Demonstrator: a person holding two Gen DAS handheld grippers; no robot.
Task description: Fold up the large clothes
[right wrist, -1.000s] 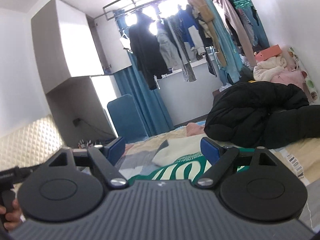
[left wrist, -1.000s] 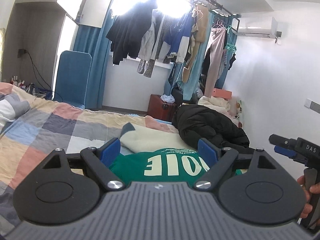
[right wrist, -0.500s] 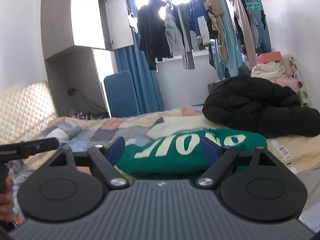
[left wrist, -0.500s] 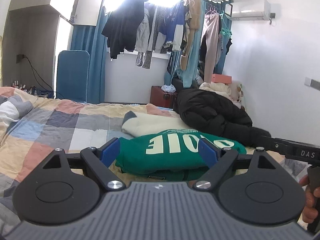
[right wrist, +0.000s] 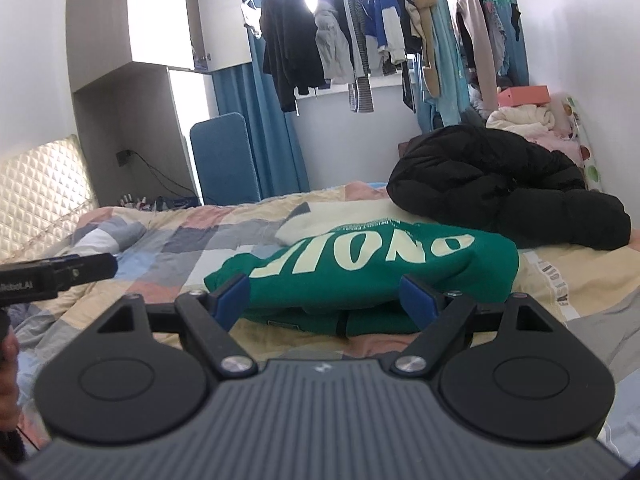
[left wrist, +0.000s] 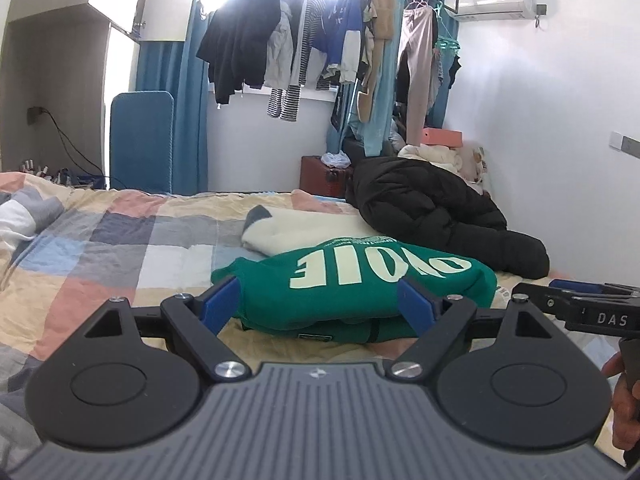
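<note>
Patchwork bedspread (left wrist: 120, 248) is filling mid-frame — we're seeing the folded green sweatshirt (left wrist: 360, 280) lying centre on it. Left gripper (left wrist: 320, 306) & right gripper (right wrist: 326, 300) are both hovering w/ fingers apart, gripping nothing.

Your left claw (left wrist: 318, 306) gapes wide at lower centre, empty, facing the folded green sweatshirt (left wrist: 360, 280) on the patchwork bed (left wrist: 120, 248). Your right claw (left wrist: 580, 312) enters at right edge.
</note>
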